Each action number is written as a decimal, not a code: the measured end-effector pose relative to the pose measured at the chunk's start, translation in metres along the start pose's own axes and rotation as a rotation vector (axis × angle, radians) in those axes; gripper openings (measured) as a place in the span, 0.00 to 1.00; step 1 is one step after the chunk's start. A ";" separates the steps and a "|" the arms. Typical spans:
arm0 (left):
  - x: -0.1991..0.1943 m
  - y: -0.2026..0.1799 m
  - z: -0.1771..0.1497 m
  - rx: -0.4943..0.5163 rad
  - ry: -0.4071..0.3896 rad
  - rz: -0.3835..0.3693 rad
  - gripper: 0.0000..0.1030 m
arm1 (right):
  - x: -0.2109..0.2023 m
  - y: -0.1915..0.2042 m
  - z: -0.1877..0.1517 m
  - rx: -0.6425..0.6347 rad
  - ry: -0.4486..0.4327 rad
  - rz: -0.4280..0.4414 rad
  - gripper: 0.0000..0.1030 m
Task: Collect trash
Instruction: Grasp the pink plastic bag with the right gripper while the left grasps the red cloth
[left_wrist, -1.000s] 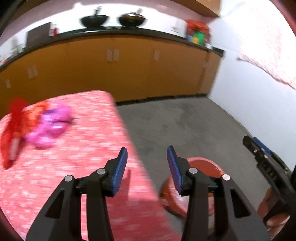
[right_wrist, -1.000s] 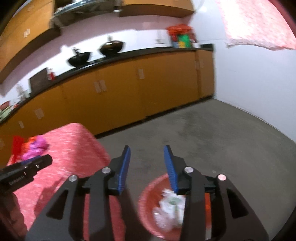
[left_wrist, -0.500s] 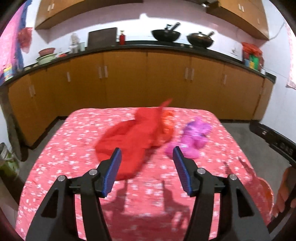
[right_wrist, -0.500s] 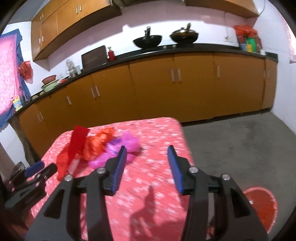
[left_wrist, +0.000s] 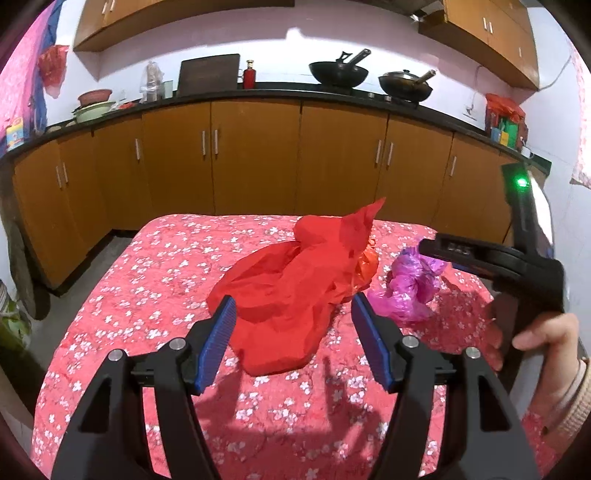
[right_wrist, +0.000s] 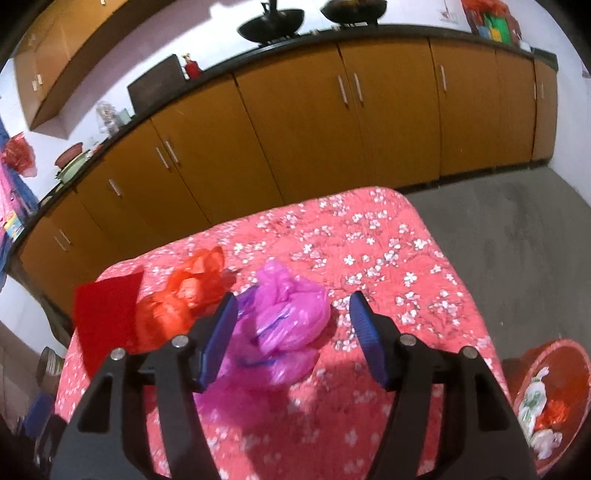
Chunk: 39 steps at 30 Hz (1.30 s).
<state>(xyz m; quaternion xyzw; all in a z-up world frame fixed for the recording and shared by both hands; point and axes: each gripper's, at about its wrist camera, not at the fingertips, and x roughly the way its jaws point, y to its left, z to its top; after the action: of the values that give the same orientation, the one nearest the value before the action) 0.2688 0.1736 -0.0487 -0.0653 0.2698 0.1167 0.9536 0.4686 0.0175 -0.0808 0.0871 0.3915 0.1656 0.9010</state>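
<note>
Orange-brown cabinet doors (left_wrist: 255, 158) run along the wall under a dark counter (left_wrist: 280, 94). Two black woks (left_wrist: 338, 72) stand on it, with a red bottle (left_wrist: 249, 75) beside a dark board (left_wrist: 208, 74). Grey concrete floor (right_wrist: 517, 236) lies to the right

Both cameras ride on the grippers and look forward and downward along the fingers at the table (left_wrist: 155, 280), from close above its near edge. The left view faces the cabinets (left_wrist: 255, 155) squarely. The right view is tilted, sits further right and takes in the floor (right_wrist: 517, 236). Both share the bags and cabinets.
</note>
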 end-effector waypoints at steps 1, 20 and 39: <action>0.001 -0.001 0.000 0.004 -0.002 0.000 0.64 | 0.003 0.000 -0.001 0.003 0.007 0.005 0.60; 0.041 -0.032 0.011 0.066 0.037 0.079 0.56 | -0.086 -0.029 -0.028 -0.132 -0.167 -0.061 0.22; -0.028 0.027 0.034 -0.019 0.006 -0.036 0.06 | -0.161 -0.054 -0.057 -0.145 -0.223 -0.043 0.22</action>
<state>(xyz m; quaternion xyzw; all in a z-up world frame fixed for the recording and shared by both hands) 0.2559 0.2004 -0.0063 -0.0796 0.2703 0.1021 0.9540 0.3362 -0.0906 -0.0264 0.0311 0.2778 0.1634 0.9461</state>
